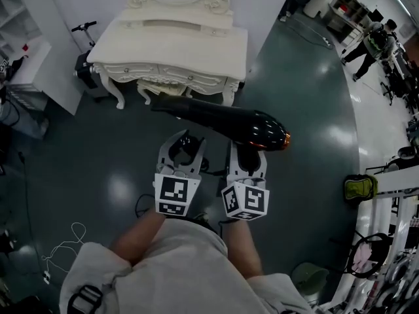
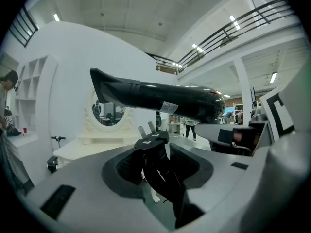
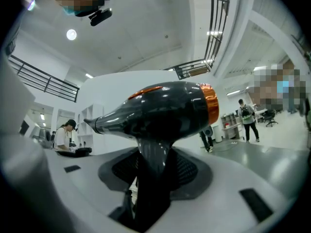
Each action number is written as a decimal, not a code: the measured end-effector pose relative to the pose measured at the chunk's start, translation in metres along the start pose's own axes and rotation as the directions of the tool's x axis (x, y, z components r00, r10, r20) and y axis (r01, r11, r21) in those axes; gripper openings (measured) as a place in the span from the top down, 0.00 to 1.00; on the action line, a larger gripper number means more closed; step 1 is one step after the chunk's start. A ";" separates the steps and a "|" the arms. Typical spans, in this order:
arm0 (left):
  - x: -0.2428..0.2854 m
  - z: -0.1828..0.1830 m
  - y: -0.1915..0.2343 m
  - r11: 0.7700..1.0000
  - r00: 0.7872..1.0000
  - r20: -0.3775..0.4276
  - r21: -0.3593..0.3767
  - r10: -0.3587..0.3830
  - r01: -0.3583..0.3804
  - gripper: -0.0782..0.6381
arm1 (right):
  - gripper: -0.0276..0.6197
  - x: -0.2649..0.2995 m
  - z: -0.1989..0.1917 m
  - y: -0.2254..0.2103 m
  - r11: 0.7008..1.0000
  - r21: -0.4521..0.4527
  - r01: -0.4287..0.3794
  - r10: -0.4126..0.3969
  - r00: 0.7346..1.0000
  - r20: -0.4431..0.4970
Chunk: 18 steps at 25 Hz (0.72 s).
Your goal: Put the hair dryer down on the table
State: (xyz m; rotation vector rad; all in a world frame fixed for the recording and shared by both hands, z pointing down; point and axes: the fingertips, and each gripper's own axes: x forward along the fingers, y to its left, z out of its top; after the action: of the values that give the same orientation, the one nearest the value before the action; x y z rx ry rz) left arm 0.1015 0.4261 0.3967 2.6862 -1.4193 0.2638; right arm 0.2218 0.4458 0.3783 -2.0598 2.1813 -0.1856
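A black hair dryer [image 1: 222,120] with an orange rear ring is held level in the air, its nozzle pointing left toward the white dressing table [image 1: 173,48]. My right gripper [image 1: 245,154] is shut on its handle; in the right gripper view the hair dryer [image 3: 155,113] stands upright out of the right gripper [image 3: 153,171]. My left gripper [image 1: 181,150] sits just left of it, shut on the dryer's black plug [image 2: 151,141], whose two metal prongs point up. From the left gripper [image 2: 155,152] the cord hangs down. The hair dryer [image 2: 160,98] crosses above.
The dressing table with its oval mirror stands ahead, over a dark glossy floor. A scooter [image 1: 85,64] and white shelves [image 1: 26,64] are at the left, and a thin cable [image 1: 62,247] lies on the floor. A green bag [image 1: 359,187] and people [image 1: 373,44] are at the right.
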 end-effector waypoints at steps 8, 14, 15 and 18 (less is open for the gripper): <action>0.054 0.004 0.035 0.998 1.000 -0.007 -0.057 -0.001 0.000 0.66 | 0.67 0.064 0.000 -0.004 0.999 -0.042 0.003 -0.004 0.999 -0.035; 0.100 0.001 0.065 0.994 1.000 -0.027 -0.109 -0.006 0.003 0.66 | 0.67 0.120 -0.009 -0.003 0.997 -0.072 -0.021 0.015 0.996 -0.086; 0.108 0.003 0.071 0.994 1.000 -0.024 -0.111 -0.008 0.005 0.66 | 0.67 0.131 -0.009 -0.002 0.997 -0.075 -0.022 0.016 0.996 -0.088; 0.131 0.005 0.095 0.994 1.000 -0.017 -0.112 -0.012 0.010 0.66 | 0.67 0.162 -0.012 0.001 0.997 -0.076 -0.020 0.013 0.996 -0.088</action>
State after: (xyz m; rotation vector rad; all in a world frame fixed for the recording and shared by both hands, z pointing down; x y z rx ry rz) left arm 0.0960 0.2660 0.4174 2.5949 -1.3714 0.2000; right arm 0.2094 0.2838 0.3874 -2.1119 2.2900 -0.1964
